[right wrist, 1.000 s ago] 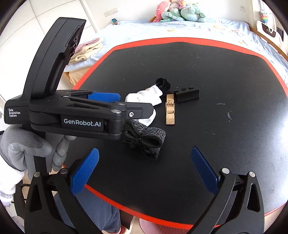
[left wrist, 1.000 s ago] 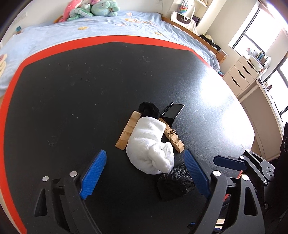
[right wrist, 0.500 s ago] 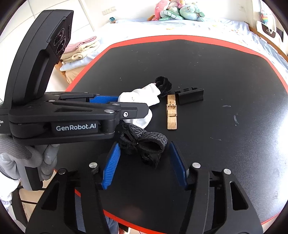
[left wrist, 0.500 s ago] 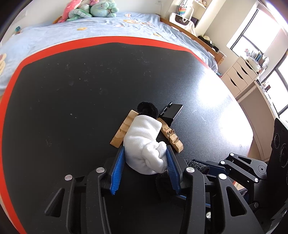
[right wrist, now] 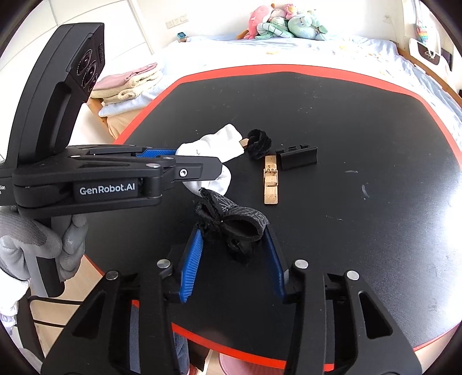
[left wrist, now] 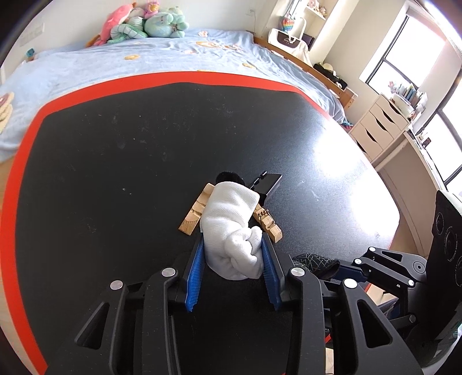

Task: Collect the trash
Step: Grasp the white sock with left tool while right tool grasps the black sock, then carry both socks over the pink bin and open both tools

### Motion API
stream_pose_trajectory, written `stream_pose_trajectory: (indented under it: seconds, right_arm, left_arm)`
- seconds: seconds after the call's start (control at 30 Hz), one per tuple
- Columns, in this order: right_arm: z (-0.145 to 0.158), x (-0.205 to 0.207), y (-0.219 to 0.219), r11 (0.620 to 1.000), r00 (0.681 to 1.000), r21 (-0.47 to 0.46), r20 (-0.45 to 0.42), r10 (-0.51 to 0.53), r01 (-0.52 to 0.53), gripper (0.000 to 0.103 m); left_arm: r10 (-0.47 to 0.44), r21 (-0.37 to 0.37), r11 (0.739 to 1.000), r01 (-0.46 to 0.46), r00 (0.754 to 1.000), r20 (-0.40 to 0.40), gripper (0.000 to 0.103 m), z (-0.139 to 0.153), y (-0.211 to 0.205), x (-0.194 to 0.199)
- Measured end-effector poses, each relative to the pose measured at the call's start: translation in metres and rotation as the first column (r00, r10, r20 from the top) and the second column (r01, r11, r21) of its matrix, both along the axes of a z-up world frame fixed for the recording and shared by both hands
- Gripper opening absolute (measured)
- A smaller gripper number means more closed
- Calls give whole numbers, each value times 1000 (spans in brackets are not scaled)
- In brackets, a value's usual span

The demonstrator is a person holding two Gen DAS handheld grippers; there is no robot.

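Observation:
A rolled white cloth (left wrist: pixel 231 230) lies on the black, red-rimmed table (left wrist: pixel 115 144), over two wooden clothespins (left wrist: pixel 193 213). My left gripper (left wrist: pixel 232 244) is closing, and its blue pads (left wrist: pixel 196 268) press the roll's near end from both sides. In the right wrist view a crumpled black patterned cloth (right wrist: pixel 234 222) sits between the closing pads of my right gripper (right wrist: pixel 232 233), touched on both sides. The left gripper (right wrist: pixel 199 168) shows there too, on the white cloth (right wrist: pixel 219 141). Beyond lie a black fuzzy hair tie (right wrist: pixel 260 142), a clothespin (right wrist: pixel 270 178) and a black clip (right wrist: pixel 297 157).
A bed with a light blue cover (left wrist: pixel 173 57) and plush toys (left wrist: pixel 138 26) runs behind the table. White drawers (left wrist: pixel 381 127) stand at the right. Folded towels (right wrist: pixel 127 83) lie at the left. A gloved hand (right wrist: pixel 37 245) holds the left gripper's handle.
Both grippers went from wide open to closed in around their cloths: the left onto the white roll, the right onto the black patterned cloth. Neither hand moved much.

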State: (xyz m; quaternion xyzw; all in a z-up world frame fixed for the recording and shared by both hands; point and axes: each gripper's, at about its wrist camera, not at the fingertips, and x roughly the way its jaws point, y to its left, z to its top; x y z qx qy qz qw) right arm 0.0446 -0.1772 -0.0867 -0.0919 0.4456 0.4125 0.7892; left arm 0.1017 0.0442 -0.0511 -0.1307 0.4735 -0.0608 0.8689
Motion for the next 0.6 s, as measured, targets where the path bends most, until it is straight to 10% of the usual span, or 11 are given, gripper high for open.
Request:
stream_pose_trajectory:
  seconds: [0.6]
  right_arm:
    - [46,-30,-77,998,994,-3,91,-63,63,42]
  left_arm:
    - [-79,44,996,77,995,60,36,39,-43,-52]
